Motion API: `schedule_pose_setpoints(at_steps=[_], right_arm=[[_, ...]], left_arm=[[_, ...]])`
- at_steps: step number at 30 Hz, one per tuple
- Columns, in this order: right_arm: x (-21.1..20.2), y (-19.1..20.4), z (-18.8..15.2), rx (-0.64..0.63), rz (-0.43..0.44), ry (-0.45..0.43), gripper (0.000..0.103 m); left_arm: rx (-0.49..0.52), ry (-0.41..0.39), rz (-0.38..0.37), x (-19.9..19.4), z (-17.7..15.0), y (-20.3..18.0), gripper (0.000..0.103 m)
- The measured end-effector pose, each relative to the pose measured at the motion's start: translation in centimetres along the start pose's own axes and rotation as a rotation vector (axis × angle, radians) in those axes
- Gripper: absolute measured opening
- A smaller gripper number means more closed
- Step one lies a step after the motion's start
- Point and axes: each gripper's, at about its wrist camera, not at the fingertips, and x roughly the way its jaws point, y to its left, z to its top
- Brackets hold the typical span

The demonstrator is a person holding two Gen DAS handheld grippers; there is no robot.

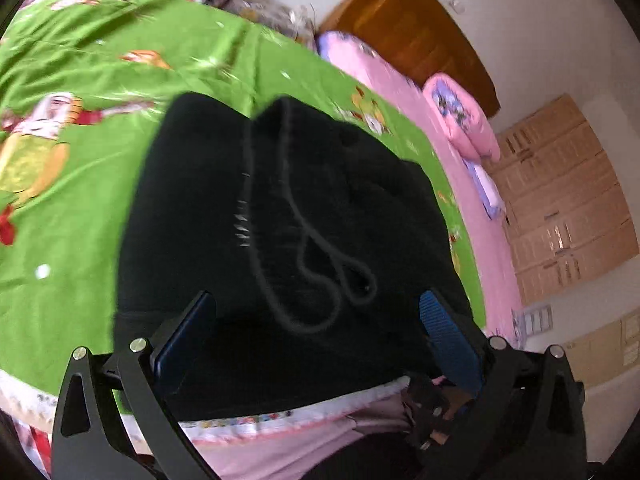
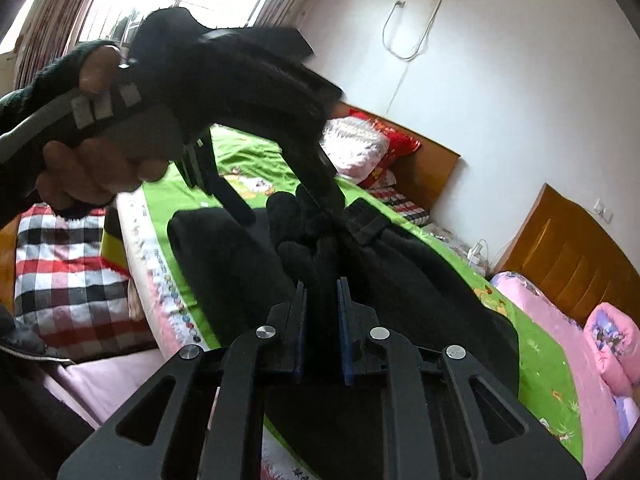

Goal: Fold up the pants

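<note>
Lying soft and limp on the green bedspread (image 1: 80, 220), the black pants (image 1: 280, 220) are being pinched by the closed right gripper (image 2: 321, 300) while the left gripper (image 1: 316, 320) is being held wide open over the waistband, the firmest hold

both wrist views sit close above the black pants (image 1: 280, 220) on the green bed (image 1: 80, 208); the left faces down, the right more level.
</note>
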Motion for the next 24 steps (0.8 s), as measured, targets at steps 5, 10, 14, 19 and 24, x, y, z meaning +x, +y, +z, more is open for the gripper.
schedule_pose_setpoints(at_steps=[5,10,14,19,24], right_arm=[[-0.2,0.2,0.2,-0.003,0.001,-0.009,0.014],[0.1,0.0,-0.2,0.006,0.033,0.038,0.027],[-2.3,-2.4,-1.4,0.113,-0.01,-0.005,0.084],[-6.3,-5.8,-5.6,0.266,-0.09,0.034,0.088],[-8.2,-5.9,-9.4,0.34,-0.124,0.111,0.088]], left_arm=[[-0.011,0.081,-0.079,3.9,2.2,-1.4,0.101],[0.016,0.077,0.049,7.3,3.3,-1.9,0.066],[0.018,0.053,0.032,6.7,3.0,-1.1,0.056],[0.011,0.017,0.012,6.7,2.7,-1.0,0.06],[-0.011,-0.008,-0.006,6.9,2.7,-1.4,0.067]])
